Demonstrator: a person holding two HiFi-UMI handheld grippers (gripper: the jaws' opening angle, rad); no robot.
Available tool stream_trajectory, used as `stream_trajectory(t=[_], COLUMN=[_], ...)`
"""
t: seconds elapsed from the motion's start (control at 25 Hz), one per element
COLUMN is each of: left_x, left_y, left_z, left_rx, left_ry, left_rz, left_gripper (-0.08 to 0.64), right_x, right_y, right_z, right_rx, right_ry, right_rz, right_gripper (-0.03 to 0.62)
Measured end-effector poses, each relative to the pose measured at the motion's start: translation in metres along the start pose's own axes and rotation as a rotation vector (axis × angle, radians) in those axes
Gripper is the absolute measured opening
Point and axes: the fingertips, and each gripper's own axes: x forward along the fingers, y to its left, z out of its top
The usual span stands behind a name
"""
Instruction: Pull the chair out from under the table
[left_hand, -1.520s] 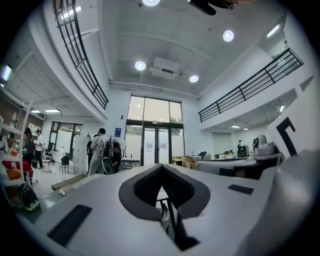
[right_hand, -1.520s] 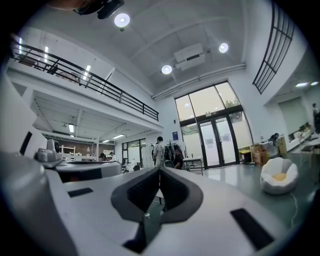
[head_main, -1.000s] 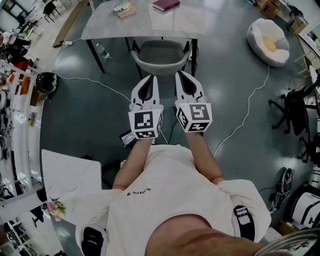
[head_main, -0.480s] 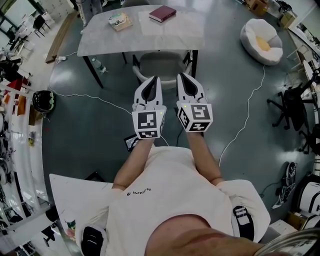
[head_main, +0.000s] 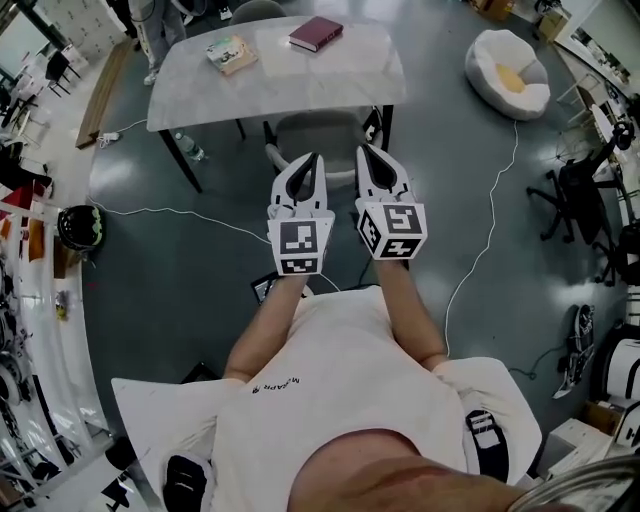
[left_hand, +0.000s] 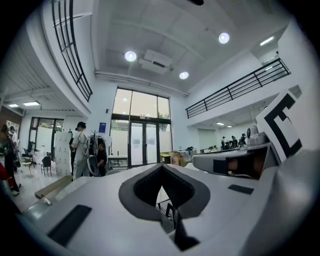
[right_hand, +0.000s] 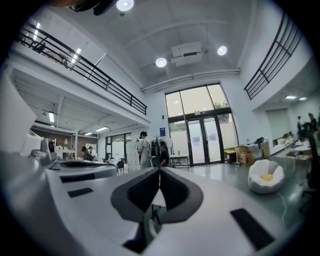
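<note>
1. The chair (head_main: 322, 132) sits tucked under the table (head_main: 200, 95). Only its grey curved back and part of the seat show past the near edge.
2. The left gripper (head_main: 313, 158) and right gripper (head_main: 362, 151) are held out side by side towards the chair back. Both have their jaws pressed together with nothing between them, and each gripper's own view shows the tips meeting on empty air.
3. From above, the tips overlap the chair's near rim. I cannot tell whether they touch it or hang in front of it, probably the latter.
4. What could go wrong:
   - With the claws closed, they can only nudge the back and cannot grasp it. They would have to part first.
   - A grip on one side alone would likely swing the chair, so that it knocks the dark table leg (head_main: 387, 122) just beside it.
   - A knock could jolt the table and shift the red book (head_main: 316, 33) and the other book (head_main: 230, 52) (both lie loose on top).
   - The white cable (head_main: 190, 214) trails across the floor left of the chair and could snag a chair leg or a foot.
</note>
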Motion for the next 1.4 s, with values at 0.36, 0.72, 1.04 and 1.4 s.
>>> stream_trajectory(t=[0.36,0.72,1.04,1.4], left_x=[0.027,0.048,0.072,0.091], left_y=[-0.003,-0.009,-0.014,-0.012], left_z=[-0.02,-0.045,-0.081,-0.128], left_rx=[-0.004,0.101,0.213,0.358], left_ry=[0.052,0.139,0.268,0.423], left_rz=[0.04,0.049,0.0,-0.116], left_gripper=[0.003,0.003,0.003,0.005], right_x=[0.015,0.034,0.052,0.068], right_y=[-0.02,-0.036,-0.041,-0.044], right_z=[-0.013,-0.041,-0.081,-0.122], right_rx=[0.0,-0.143,-0.249,-0.438], right_ry=[0.043,0.143,0.26,0.383], right_rz=[0.039,0.107,0.193,0.253], right_gripper=[0.014,0.014,0.014,0.051])
